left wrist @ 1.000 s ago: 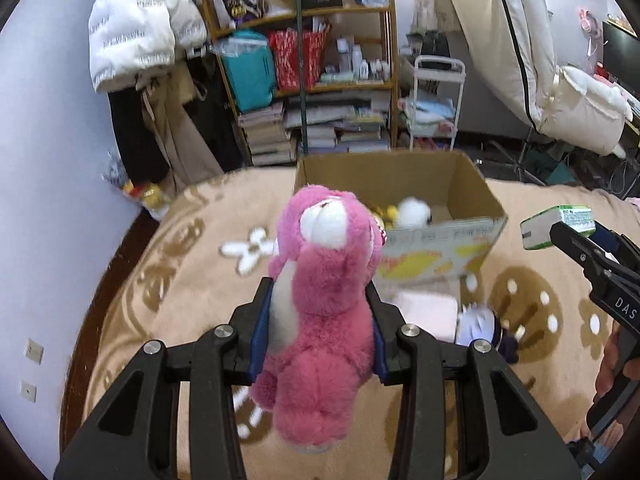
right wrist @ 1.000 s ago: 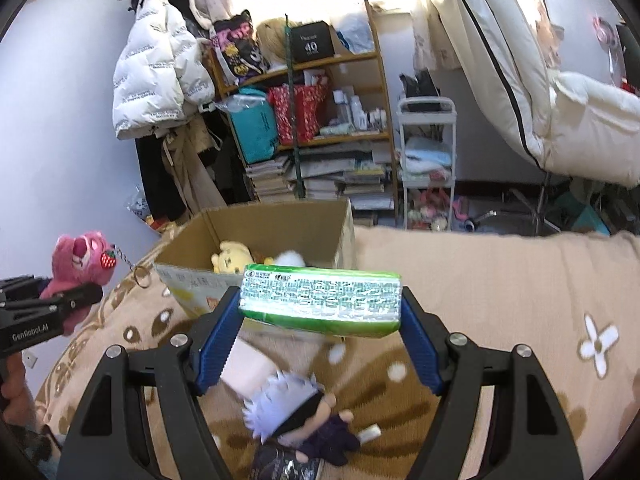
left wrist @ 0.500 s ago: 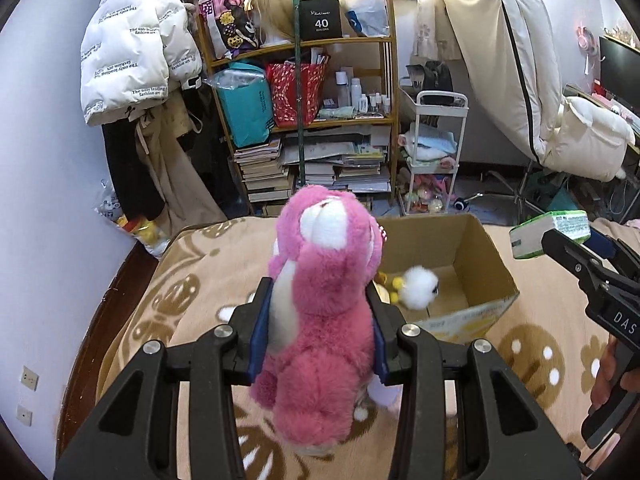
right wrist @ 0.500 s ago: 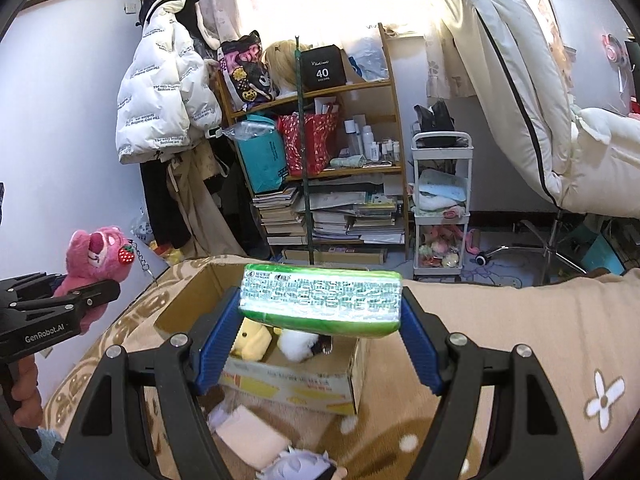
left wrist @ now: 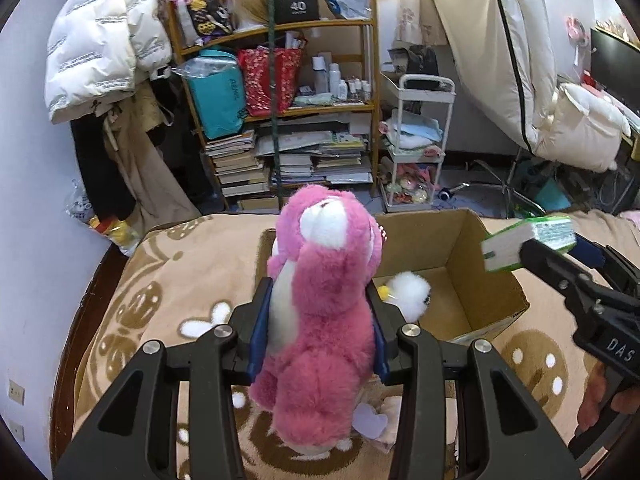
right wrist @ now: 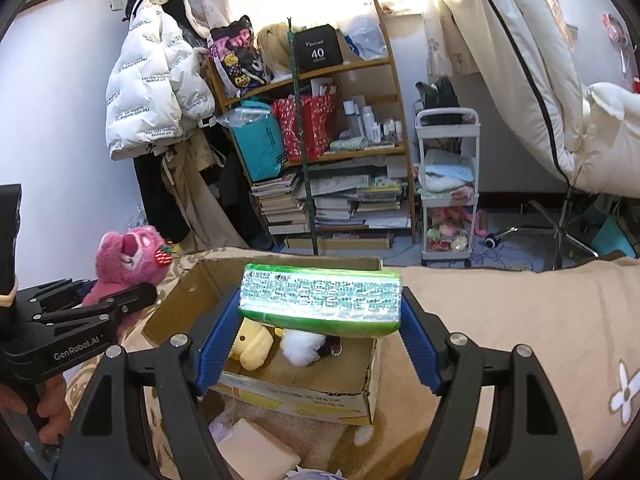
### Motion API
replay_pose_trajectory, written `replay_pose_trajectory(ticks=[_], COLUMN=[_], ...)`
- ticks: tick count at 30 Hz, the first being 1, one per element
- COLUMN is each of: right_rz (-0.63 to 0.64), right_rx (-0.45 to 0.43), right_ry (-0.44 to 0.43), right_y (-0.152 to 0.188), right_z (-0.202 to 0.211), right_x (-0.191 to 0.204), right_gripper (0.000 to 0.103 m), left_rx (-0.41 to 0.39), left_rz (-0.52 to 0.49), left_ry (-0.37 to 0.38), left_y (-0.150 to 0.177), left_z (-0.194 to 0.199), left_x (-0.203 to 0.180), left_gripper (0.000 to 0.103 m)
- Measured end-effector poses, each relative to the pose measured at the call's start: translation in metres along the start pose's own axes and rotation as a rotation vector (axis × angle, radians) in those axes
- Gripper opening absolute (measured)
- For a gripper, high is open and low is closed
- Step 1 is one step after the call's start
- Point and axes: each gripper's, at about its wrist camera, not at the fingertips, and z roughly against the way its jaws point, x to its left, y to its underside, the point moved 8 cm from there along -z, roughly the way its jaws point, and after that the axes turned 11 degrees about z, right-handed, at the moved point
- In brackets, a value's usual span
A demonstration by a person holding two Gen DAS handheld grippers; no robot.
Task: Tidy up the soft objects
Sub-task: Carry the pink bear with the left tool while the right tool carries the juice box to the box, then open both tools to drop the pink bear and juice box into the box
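Note:
My left gripper (left wrist: 316,336) is shut on a pink plush bear (left wrist: 320,304) and holds it upright just before the near left edge of an open cardboard box (left wrist: 472,264). My right gripper (right wrist: 320,340) is shut on a green tissue pack (right wrist: 320,300), held above the box (right wrist: 304,396). Inside the box lie a yellow plush (right wrist: 250,346) and a white fluffy plush (right wrist: 300,346). The bear (right wrist: 128,264) and left gripper (right wrist: 92,308) show at the left of the right wrist view; the tissue pack (left wrist: 528,244) shows at the right of the left wrist view.
The box stands on a beige patterned blanket (left wrist: 160,292) over a bed. A pale flat pad (right wrist: 256,448) lies in front of the box. Beyond the bed stand a cluttered bookshelf (left wrist: 288,100), a white trolley (left wrist: 416,152) and hanging coats (left wrist: 104,40).
Both grippers have moved forward and over the box, which now sits closer and lower in both views. The tissue pack now hangs above the box opening. Both grips are unchanged.

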Motion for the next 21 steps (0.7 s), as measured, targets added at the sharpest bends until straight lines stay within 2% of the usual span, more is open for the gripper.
replay_pose_trajectory(ticks=[6,13,21], right_rz=[-0.005,-0.007,0.028], right_rx=[0.021,0.032,0.028], right_ry=[0.003,0.03,0.024], right_y=[0.013,0.026,0.023], right_z=[-0.014,-0.019,-0.017], right_x=[0.003,0.002,0.007], right_gripper=[0.08,0.08,0.08], left_rx=[0.033,0.091,0.057], left_rz=[-0.001,0.029,0.017], left_ry=[0.04,0.037,0.014], left_y=[0.009,0.016,0.012], left_z=[-0.013,-0.026,-0.021], left_x=[-0.008,-0.003,0.002], left_gripper=[0.041,0.044,0.065])
